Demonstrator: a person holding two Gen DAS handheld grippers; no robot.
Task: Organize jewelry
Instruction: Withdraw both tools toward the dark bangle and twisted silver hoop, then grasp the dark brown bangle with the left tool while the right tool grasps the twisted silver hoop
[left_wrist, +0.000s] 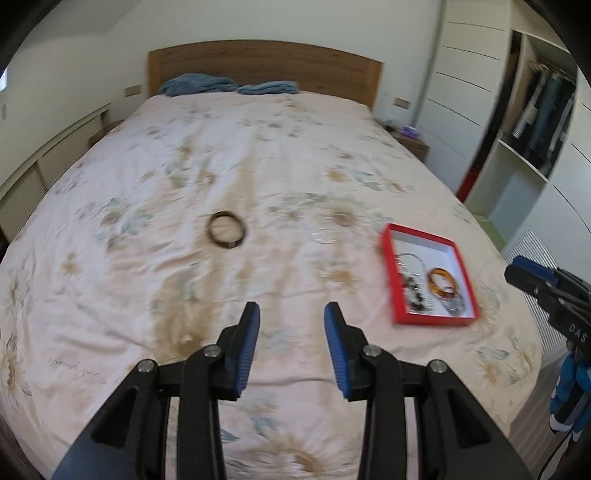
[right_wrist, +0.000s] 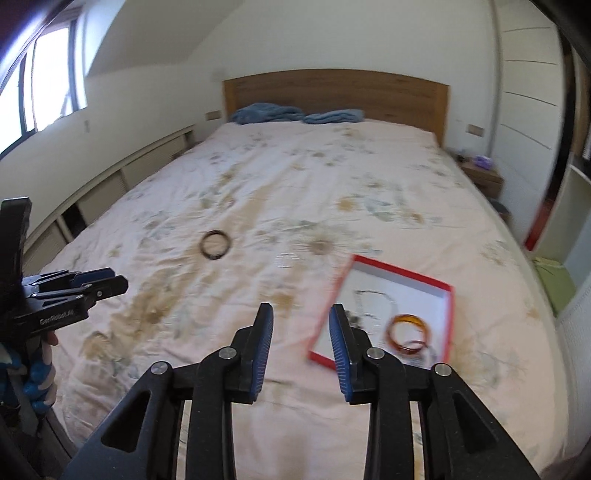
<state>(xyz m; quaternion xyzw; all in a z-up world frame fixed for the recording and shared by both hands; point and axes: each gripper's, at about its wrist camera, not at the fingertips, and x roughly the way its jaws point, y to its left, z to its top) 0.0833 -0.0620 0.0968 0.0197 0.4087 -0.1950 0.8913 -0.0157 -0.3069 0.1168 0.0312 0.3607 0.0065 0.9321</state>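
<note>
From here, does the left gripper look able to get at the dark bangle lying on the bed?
Probably yes. The left gripper is open and empty, and the dark bangle lies flat on the bedspread ahead of it, slightly left, with only bare fabric between them.

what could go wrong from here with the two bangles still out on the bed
1. The clear bangle barely shows against the pale floral bedspread, so it may be missed or nudged.
2. The dark bangle lies flat on soft, wrinkled fabric; open fingers of the left gripper could pinch cloth with it.
3. The red box sits loose on the bed, so the right gripper above its edge could tip it.
</note>
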